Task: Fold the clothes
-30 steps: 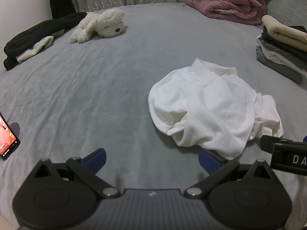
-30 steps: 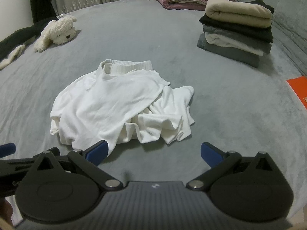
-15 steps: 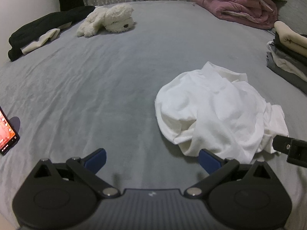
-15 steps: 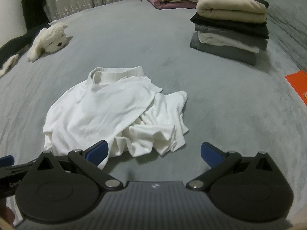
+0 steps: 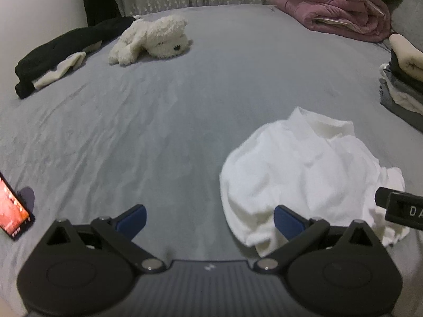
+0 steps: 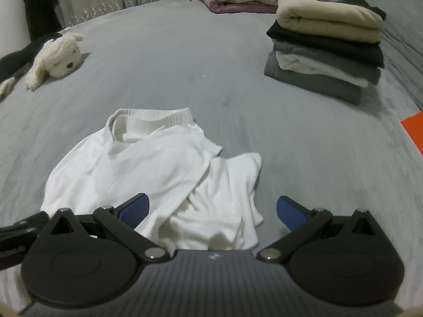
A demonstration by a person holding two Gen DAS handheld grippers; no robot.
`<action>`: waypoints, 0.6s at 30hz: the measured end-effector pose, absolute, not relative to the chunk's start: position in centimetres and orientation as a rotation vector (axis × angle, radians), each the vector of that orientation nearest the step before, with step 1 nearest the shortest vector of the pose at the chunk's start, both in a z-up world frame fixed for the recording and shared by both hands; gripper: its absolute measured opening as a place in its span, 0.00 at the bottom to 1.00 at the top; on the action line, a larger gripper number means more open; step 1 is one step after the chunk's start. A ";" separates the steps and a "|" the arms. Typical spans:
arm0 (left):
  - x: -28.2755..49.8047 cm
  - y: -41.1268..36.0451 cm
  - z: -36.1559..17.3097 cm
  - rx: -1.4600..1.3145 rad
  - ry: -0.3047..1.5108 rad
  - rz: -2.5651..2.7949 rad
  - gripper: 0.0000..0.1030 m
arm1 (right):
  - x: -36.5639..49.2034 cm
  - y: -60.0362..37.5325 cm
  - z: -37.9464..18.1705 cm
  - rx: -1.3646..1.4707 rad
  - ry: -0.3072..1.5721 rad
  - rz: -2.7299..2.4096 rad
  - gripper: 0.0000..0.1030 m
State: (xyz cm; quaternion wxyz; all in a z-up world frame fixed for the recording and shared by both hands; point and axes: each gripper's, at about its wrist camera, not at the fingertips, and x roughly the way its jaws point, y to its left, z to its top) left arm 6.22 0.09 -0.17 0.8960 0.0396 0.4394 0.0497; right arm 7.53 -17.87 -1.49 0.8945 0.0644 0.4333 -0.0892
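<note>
A crumpled white garment with a ribbed band lies on the grey bed; it also shows in the right wrist view. My left gripper is open and empty, hovering just left of the garment's near edge. My right gripper is open and empty, directly over the garment's near edge, its left fingertip above the cloth. Part of the right gripper shows at the right edge of the left wrist view.
A stack of folded clothes sits at the back right. A white plush dog and dark clothes lie at the back left. A pink quilt is at the far back. A phone lies at left; an orange object at right.
Both grippers have moved forward toward the white garment, which now looks larger and closer. The right gripper now hangs over its near edge. The jaws stay open.
</note>
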 end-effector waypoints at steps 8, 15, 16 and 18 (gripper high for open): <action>8.4 1.6 -2.8 0.059 0.942 0.088 1.00 | 10.2 -17.6 -3.3 0.149 0.920 -0.147 1.00; 9.7 3.0 -4.4 0.021 0.975 0.029 1.00 | 11.5 -17.7 -4.8 0.157 0.951 -0.156 1.00; 9.8 3.1 -4.7 0.020 0.983 0.019 1.00 | 11.6 -17.7 -4.9 0.155 0.951 -0.155 1.00; 9.9 3.4 -5.2 0.021 0.984 -0.005 1.00 | 11.4 -17.5 -5.2 0.138 0.941 -0.154 1.00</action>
